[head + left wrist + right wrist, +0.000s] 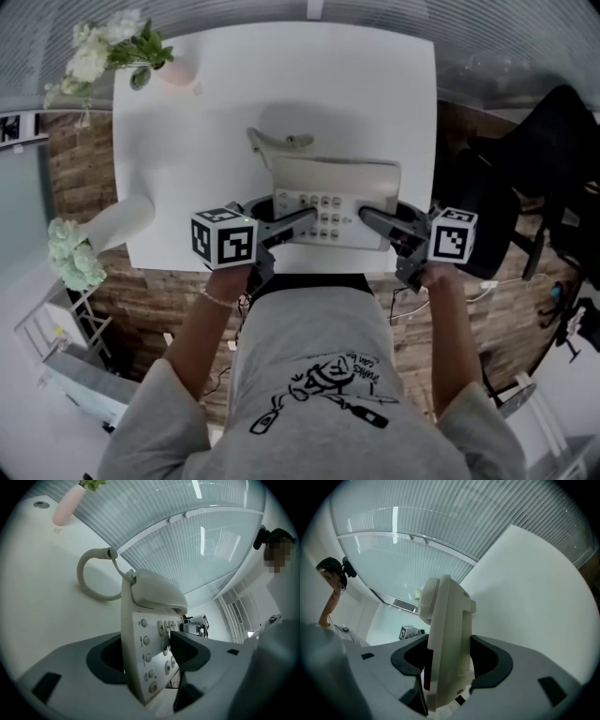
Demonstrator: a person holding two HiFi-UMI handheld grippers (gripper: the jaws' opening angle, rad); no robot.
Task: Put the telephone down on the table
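Over the near edge of the white table, a cream desk telephone hangs between two hand-held grippers, its keypad facing up and its handset seated in the cradle. The left gripper pinches the telephone's left end: in its own view one pad sits behind the case and the other presses on the keypad face. The right gripper clamps the opposite end the same way, its jaws wide but closed hard on the thick body. The coiled cord loops from the handset toward the table's middle.

The task looks roughly halfway. The telephone is carried level and lined up above the table's near side. A soft shadow on the tabletop beyond it suggests it is not yet resting there, though no view shows its underside clearly. What is left, by my reading, is to lower it until the base sits flat, well inside the near edge, then spread both sets of jaws and draw them away sideways.

Two containers share the table. A pink vase at the far left corner holds white flowers with green leaves. A white vase at the near left corner holds pale blooms reaching out past the table's edge. Both stand well apart from the telephone.
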